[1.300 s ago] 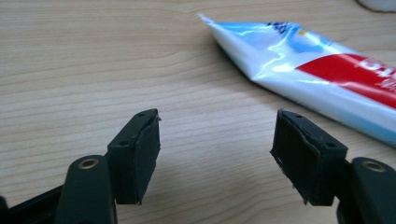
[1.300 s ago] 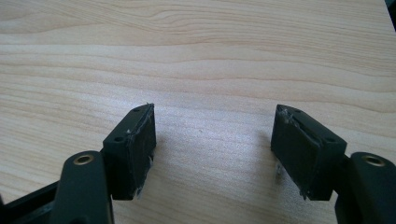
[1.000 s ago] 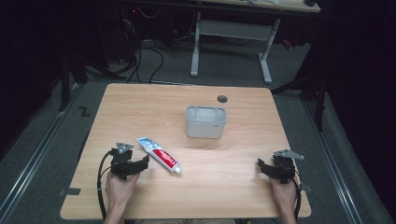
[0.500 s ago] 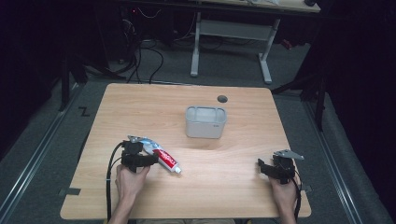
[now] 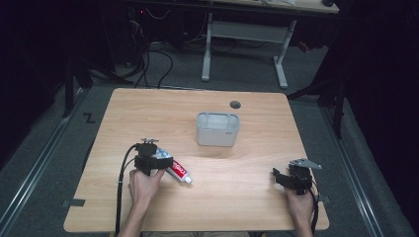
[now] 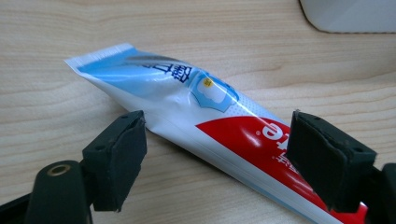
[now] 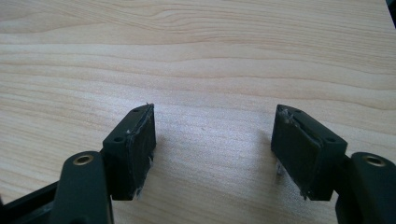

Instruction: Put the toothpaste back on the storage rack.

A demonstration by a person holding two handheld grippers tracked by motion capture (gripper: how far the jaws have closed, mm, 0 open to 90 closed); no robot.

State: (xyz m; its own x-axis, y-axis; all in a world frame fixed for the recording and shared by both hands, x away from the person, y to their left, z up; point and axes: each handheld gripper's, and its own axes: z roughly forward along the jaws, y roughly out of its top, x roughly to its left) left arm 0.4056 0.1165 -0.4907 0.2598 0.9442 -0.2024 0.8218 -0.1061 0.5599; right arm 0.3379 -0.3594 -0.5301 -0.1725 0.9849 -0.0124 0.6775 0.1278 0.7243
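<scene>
step: left gripper (image 5: 157, 159) going for the tube (image 5: 174, 169) — pickup looks like the job, bin (image 5: 218, 129) the likely drop

done: approach is there, left jaws have just been opening and now stand wide with the tube between them

left to do: close, lift, carry — none of it started, tube flat on the tabletop (image 5: 247, 197)

tube vs jaws: in the left gripper view the tube (image 6: 210, 116) runs slantwise across the gap, crimped end up-left, red end passing under the right-hand pad (image 6: 327, 158); no squeeze visible, whether that pad touches it I can't tell

tube place: near-left tabletop, cap end pointing right, well apart from the bin

right gripper (image 5: 284, 177): jaws apart over bare wood, nothing between them, near-right corner

risk: tube sits off-centre, could skid on closing
</scene>
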